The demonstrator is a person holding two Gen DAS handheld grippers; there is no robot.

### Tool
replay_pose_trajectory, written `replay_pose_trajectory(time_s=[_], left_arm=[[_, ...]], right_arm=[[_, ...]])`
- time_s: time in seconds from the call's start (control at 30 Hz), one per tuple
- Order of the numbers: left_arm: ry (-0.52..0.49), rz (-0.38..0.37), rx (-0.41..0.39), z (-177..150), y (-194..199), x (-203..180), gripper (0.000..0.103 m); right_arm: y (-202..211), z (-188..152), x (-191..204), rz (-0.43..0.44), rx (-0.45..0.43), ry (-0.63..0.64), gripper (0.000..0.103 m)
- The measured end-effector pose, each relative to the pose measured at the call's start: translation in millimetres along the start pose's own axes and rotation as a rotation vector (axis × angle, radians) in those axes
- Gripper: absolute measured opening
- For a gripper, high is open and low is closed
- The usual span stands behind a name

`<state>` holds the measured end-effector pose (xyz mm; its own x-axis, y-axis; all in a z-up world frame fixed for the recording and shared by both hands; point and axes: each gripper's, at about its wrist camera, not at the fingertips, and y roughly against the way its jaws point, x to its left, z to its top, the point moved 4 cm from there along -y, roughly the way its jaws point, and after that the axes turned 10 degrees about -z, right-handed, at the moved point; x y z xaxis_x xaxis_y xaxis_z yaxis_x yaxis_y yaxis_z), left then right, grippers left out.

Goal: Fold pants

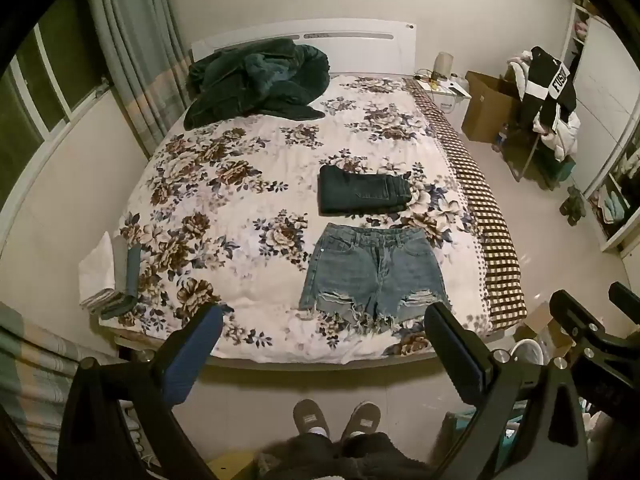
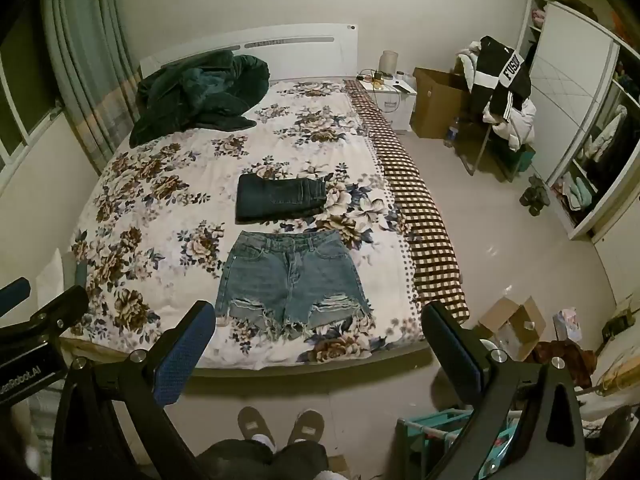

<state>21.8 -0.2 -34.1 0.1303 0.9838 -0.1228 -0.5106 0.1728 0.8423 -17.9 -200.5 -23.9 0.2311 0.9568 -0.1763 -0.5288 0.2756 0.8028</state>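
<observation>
Shorts (image 1: 374, 274): blue denim, flat on the bed (image 1: 240, 168) near its foot edge; front side up, untouched by either tool
Left gripper (image 1: 320, 348): fingers wide apart, nothing between them; held above the floor short of the bed, aimed at the frayed hems
Right gripper (image 2: 316, 344): likewise spread and empty; held beside the left one, facing the same hems
Why so held: both seem poised ahead of a first grasp; the spread fingers frame the shorts, one tool to each side, which suits a two-handed fold
Why so laid: smoothed flat and squared to the foot edge, probably so the seams can be matched
Heading: waistband points toward the headboard, hems toward the person; long axis runs up the bed, though the garment is nearly as wide as long
Dark pants (image 1: 362, 194): folded into a compact block just beyond the waistband, apart from it; likely a finished piece
Blanket (image 1: 256, 80): dark green heap by the headboard, well apart
Towels (image 1: 110, 274): small folded stack at the left corner
</observation>
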Motion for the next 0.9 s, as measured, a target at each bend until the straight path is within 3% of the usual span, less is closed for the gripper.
replay_pose_trajectory(time_s=[0.9], left_arm=[[0.001,0.009,-0.018,13.5,10.9,-12.4,0.103]], right_arm=[[1.6,4.7,-1.8,-0.002,0.003,0.002,0.103]])
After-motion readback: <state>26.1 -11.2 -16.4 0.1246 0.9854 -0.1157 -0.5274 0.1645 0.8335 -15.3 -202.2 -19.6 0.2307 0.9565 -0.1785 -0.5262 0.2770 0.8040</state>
